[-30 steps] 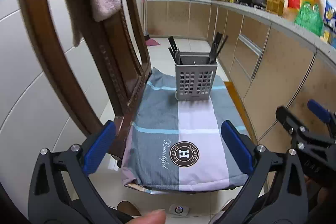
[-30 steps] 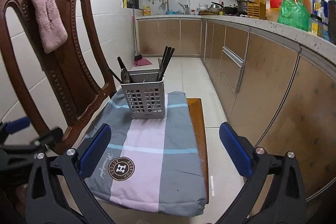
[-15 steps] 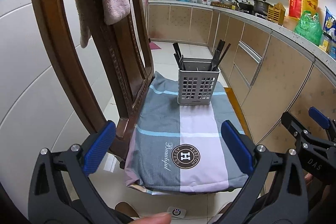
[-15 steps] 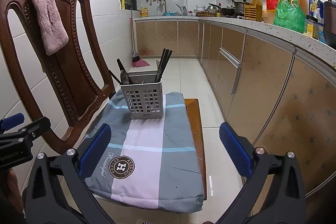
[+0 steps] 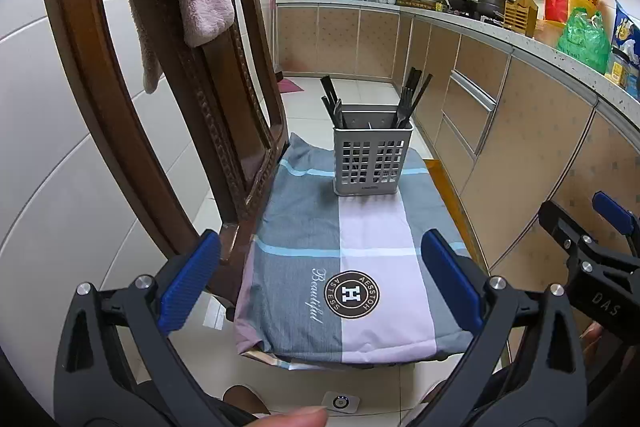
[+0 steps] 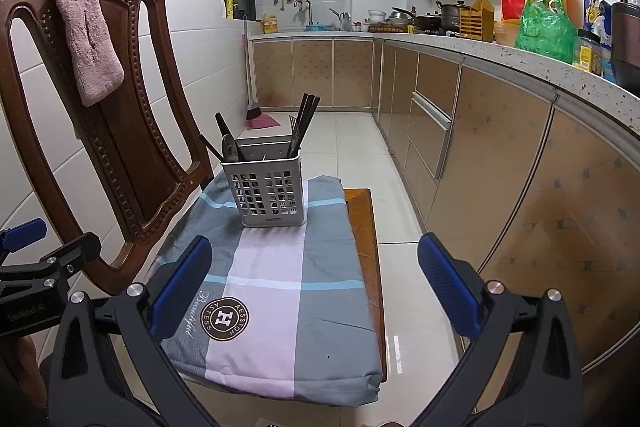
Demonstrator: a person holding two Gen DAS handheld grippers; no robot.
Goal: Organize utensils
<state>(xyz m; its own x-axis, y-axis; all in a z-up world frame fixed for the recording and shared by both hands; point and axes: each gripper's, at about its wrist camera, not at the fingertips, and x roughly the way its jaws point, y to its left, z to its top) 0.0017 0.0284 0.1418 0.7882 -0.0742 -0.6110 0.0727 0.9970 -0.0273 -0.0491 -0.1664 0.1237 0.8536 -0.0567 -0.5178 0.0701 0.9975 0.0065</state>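
A grey perforated utensil holder (image 5: 370, 163) stands at the far end of the cloth-covered chair seat (image 5: 360, 267); it also shows in the right wrist view (image 6: 267, 193). Dark chopsticks (image 5: 412, 95) lean in its right part, and dark-handled utensils (image 5: 332, 99) in its left part. A fork (image 6: 294, 135) shows beside the chopsticks (image 6: 306, 119). My left gripper (image 5: 320, 283) is open and empty, held well short of the holder above the seat's near edge. My right gripper (image 6: 314, 287) is open and empty, also short of the holder.
The wooden chair back (image 6: 100, 107) with a pink towel (image 6: 86, 27) rises on the left. Kitchen cabinets (image 6: 500, 147) and a cluttered counter (image 6: 540, 39) run along the right. Tiled floor (image 6: 352, 139) lies beyond the seat.
Both grippers have risen and drawn back slightly, so the holder and seat sit lower in both views. Both stay open and empty.
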